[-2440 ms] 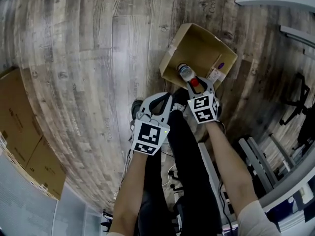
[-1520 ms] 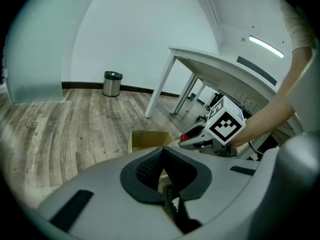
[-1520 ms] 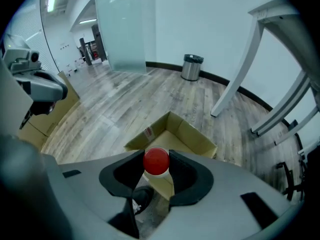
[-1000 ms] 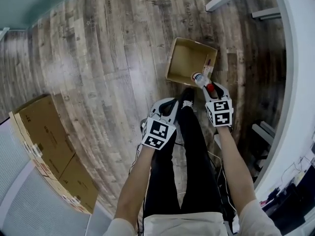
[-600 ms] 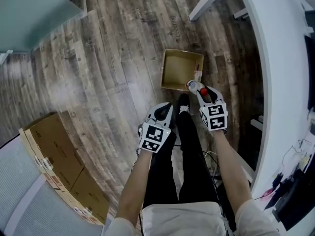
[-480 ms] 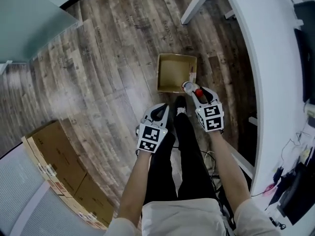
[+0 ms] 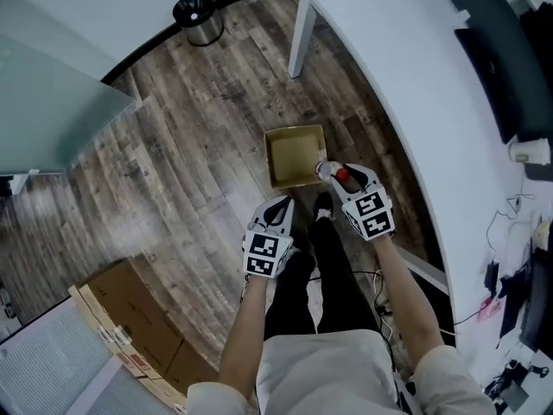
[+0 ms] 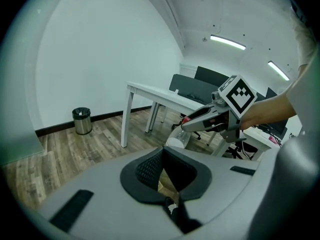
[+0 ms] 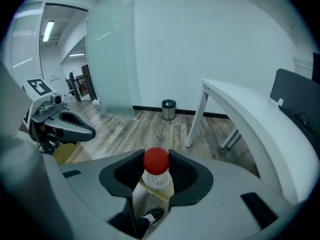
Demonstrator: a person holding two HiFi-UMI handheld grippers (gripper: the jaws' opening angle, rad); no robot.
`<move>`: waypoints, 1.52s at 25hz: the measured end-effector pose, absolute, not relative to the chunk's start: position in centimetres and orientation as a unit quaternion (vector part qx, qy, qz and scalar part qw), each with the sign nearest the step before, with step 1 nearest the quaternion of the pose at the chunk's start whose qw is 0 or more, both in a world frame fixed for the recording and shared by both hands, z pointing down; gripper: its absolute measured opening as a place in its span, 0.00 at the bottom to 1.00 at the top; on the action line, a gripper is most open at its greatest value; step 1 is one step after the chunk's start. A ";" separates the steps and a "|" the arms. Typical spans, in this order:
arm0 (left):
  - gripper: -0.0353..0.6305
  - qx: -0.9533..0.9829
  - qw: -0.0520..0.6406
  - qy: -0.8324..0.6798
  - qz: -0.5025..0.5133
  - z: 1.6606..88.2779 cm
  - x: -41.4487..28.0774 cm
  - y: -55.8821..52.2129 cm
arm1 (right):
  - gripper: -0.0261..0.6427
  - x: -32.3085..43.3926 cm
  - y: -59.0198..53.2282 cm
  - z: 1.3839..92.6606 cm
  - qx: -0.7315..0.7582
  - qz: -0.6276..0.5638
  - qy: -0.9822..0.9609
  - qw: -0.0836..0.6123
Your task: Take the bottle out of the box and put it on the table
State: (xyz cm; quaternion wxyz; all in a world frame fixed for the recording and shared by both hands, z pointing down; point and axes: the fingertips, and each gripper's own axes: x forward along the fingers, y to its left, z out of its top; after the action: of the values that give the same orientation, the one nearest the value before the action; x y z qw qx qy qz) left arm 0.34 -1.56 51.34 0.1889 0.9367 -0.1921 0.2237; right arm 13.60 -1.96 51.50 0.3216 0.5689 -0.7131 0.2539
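Right tongs (image 9: 156,159) are clenched on the bottle (image 9: 157,181) at the neck, just under the red cap (image 9: 156,163). The lower body is cut off behind the tongs. In the head view the bottle is held in the air at the near right corner of the box (image 7: 292,156), mostly covered by the tongs. The box sits on the floor beside the white table (image 7: 406,76). Left tongs (image 8: 163,151) are closed tip to tip, nothing gripped. Only a brown sliver is seen through them, too small to identify.
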 end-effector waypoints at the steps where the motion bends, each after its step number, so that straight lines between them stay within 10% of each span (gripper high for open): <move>1: 0.07 0.938 0.185 -0.189 0.223 50.3 0.6 -1.4 | 0.31 13.8 -1.7 50.4 0.571 0.248 -0.714 0.320; 38: 0.07 0.967 0.129 -0.130 0.177 28.2 12.5 -1.4 | 0.31 20.5 1.9 28.1 0.602 0.201 -0.734 0.242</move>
State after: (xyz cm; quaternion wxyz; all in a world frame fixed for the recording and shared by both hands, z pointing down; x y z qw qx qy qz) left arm 12.51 -1.40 28.22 0.1293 0.9670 -0.1301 0.1766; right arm 20.52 1.88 28.13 0.2419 0.6021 -0.7337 0.2013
